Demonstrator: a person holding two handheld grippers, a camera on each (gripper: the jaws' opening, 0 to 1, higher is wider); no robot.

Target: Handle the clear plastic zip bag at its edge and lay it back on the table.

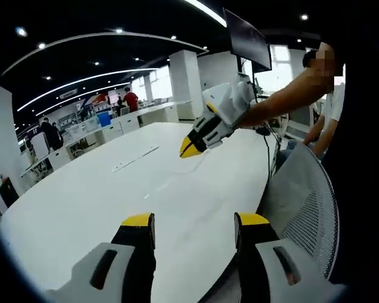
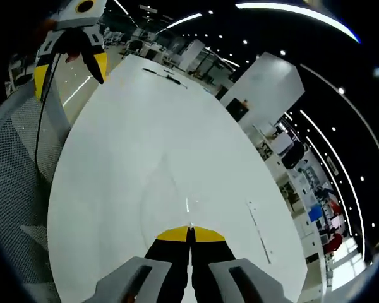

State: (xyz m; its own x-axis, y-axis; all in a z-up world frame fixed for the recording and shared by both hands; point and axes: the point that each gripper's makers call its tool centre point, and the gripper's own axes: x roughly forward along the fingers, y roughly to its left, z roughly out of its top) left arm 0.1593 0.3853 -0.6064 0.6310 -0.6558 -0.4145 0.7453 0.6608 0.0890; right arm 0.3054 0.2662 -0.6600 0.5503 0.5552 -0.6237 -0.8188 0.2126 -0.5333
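Your right gripper is pinched on the bag edge at lower centre, bag draping over the table, left gripper wide w/ nothing; lower slow, keep it flat.

A grey mesh chair is standing beside the long white table, while desks and a dark monitor are sitting beyond.
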